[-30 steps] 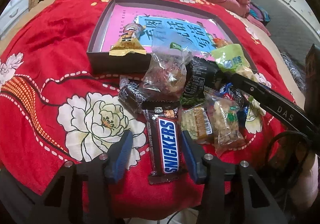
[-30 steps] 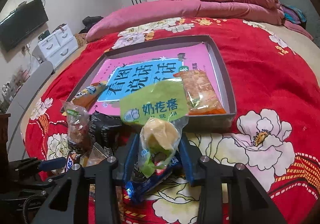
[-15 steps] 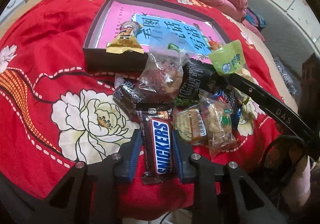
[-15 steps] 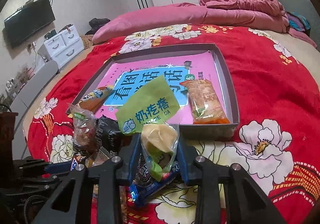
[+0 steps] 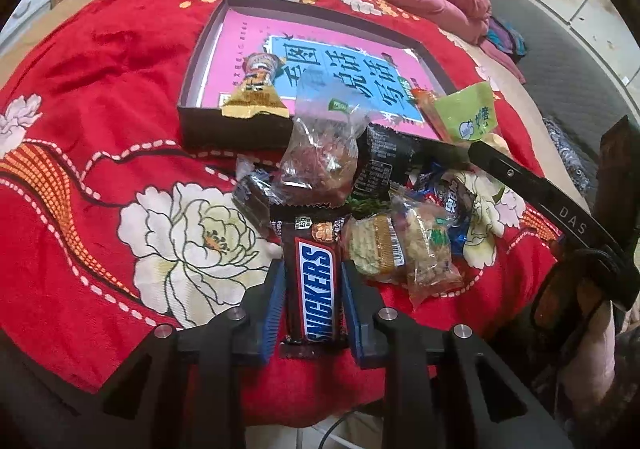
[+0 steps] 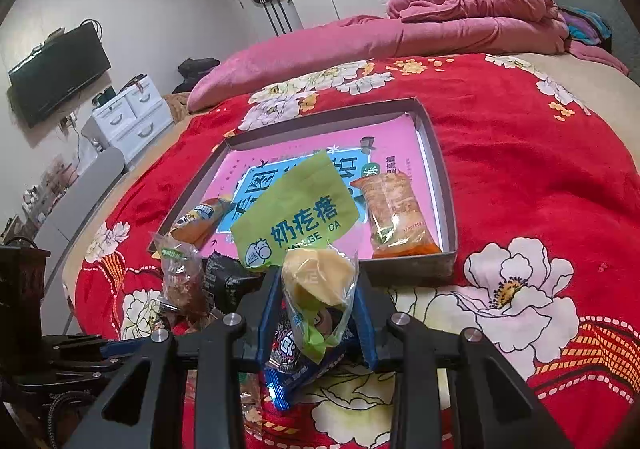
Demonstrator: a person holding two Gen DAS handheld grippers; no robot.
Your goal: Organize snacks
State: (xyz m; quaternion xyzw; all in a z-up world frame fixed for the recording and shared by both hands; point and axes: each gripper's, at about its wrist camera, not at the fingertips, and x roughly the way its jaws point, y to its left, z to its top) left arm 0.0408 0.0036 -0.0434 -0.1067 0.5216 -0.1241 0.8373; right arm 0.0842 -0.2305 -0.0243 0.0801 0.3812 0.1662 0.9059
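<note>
My left gripper (image 5: 313,276) is shut on a Snickers bar (image 5: 317,281) at the near edge of a snack pile on the red bedspread. My right gripper (image 6: 318,281) is shut on a green-topped clear packet with a pale yellow piece (image 6: 316,249), held above the pile; it also shows in the left wrist view (image 5: 468,117). The shallow dark box with a pink liner (image 6: 447,209) lies beyond. In it lie an orange snack packet (image 6: 396,217) and a brown cone-shaped packet (image 5: 256,93).
The pile holds a clear bag of brown snack (image 5: 320,161), a black packet (image 5: 380,165), two clear cracker packets (image 5: 400,249) and a blue wrapper (image 6: 296,365). A pink quilt (image 6: 400,33) lies at the bed's far side. A drawer unit (image 6: 132,117) stands left.
My left gripper's fingers closed from wide open onto the Snickers bar. My right gripper lifted the green packet higher above the pile.
</note>
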